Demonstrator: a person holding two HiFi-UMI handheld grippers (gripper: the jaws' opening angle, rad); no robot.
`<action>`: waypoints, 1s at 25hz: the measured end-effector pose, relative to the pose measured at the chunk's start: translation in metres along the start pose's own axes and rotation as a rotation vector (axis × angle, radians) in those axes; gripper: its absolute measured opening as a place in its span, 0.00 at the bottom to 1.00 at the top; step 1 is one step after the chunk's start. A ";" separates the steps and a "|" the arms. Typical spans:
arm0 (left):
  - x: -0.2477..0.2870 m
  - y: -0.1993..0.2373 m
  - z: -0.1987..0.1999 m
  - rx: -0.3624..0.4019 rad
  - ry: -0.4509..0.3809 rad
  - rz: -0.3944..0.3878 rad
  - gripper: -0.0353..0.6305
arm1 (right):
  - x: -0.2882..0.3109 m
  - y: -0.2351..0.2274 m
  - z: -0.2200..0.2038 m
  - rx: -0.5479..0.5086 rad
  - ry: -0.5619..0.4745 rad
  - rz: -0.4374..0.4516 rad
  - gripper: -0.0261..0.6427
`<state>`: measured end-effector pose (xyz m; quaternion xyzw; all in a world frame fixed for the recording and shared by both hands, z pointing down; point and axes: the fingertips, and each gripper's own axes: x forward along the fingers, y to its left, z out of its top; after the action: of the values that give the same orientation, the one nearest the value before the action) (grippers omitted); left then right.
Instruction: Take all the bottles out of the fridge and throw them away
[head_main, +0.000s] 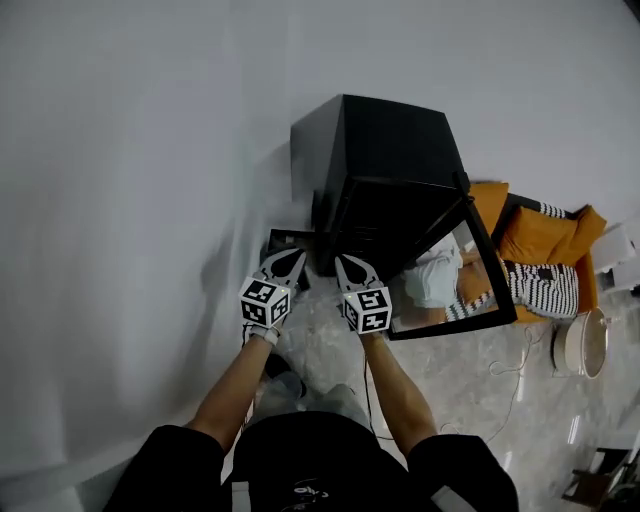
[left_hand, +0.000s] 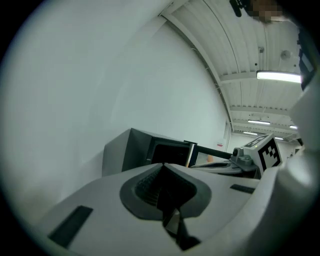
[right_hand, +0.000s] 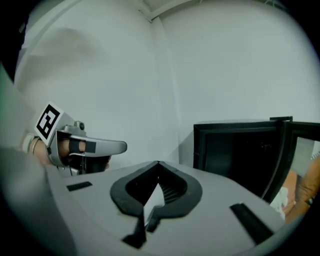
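Facing the open fridge (head_main: 395, 150), left gripper (head_main: 289, 257) and right gripper (head_main: 348, 262) both closed, empty; should spread jaws before reaching into the dark far interior; no bottles visible.

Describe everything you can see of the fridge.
The fridge is a small black box, matt-looking, upright on the pale floor by the white wall. Its glass-paned door hangs open, swung right in the head view, the pane mirroring the room. The inside is dark; nothing in it can be made out. The left gripper and right gripper are in front of it, not touching.
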<state>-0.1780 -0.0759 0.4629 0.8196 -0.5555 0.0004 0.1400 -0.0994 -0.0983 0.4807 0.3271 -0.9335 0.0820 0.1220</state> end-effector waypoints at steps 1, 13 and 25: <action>-0.005 -0.007 -0.003 0.004 -0.003 -0.004 0.06 | -0.009 0.004 -0.002 -0.006 -0.002 0.000 0.05; -0.025 -0.140 -0.003 0.069 -0.021 -0.022 0.06 | -0.148 -0.024 0.009 -0.046 -0.046 -0.010 0.05; -0.041 -0.229 -0.035 0.103 -0.011 -0.054 0.06 | -0.270 -0.074 -0.022 -0.013 -0.043 -0.104 0.05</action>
<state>0.0207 0.0479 0.4374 0.8403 -0.5334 0.0206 0.0945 0.1559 0.0089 0.4314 0.3761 -0.9181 0.0625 0.1078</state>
